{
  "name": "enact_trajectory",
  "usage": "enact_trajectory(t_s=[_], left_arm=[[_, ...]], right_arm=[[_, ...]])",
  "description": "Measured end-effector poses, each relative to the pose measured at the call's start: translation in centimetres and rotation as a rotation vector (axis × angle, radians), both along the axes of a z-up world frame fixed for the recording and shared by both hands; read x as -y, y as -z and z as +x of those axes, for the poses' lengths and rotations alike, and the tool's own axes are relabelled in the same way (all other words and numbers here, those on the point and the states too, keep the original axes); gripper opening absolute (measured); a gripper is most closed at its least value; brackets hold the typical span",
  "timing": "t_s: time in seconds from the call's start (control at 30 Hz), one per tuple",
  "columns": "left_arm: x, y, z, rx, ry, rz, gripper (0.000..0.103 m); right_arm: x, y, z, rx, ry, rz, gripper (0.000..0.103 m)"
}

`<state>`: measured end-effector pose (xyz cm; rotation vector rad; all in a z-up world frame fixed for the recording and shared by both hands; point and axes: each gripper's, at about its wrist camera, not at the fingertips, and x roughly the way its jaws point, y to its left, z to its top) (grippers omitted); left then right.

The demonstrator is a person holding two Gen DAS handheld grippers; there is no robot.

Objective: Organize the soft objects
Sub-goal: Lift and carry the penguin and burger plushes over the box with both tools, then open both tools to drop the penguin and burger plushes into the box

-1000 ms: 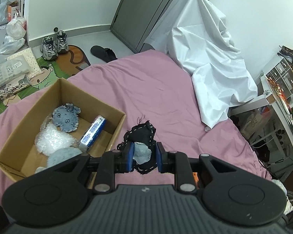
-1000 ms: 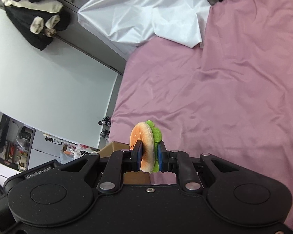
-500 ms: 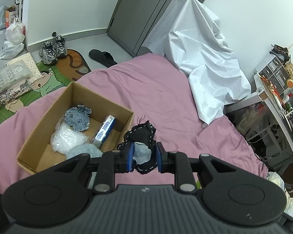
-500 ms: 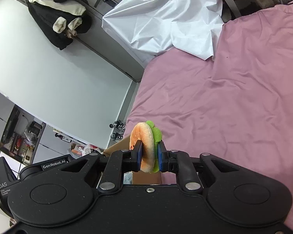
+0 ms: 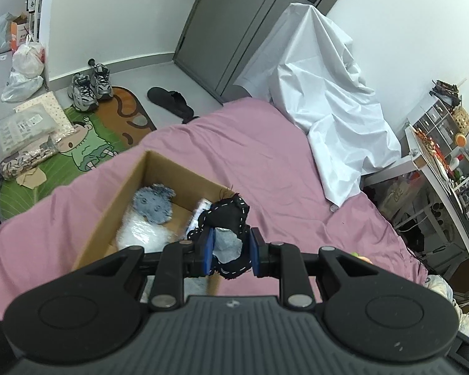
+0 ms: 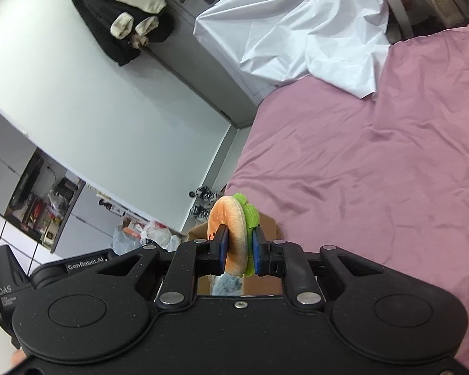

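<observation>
Left wrist view: the left gripper (image 5: 229,251) pinches a black stitched plush (image 5: 228,218) above the cardboard box (image 5: 115,200) at lower left, likely poised to drop it in. The right gripper (image 6: 238,251) clamps a burger plush (image 6: 229,218) at lower centre.

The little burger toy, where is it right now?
In the right wrist view, the burger toy sits pinched in the right gripper, held above the pink bed, with the cardboard box just behind.
</observation>
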<state>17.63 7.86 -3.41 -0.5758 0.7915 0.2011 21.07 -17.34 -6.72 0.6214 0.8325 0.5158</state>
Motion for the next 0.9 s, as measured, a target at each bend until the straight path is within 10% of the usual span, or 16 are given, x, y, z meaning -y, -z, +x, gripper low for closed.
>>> enact_trajectory(t_s=[0.67,0.9], left_arm=[[-6.1,6.1,-0.4,-0.158,-0.042,-0.089,0.027],[-7.8,6.9,-0.4,-0.195,-0.042,-0.109,0.05]], right_arm=[[-7.7,0.4,-0.8,-0.018,-0.087,-0.068,0.016],[-10.2,1.0,-0.5,-0.048,-0.114,-0.074,0.016]])
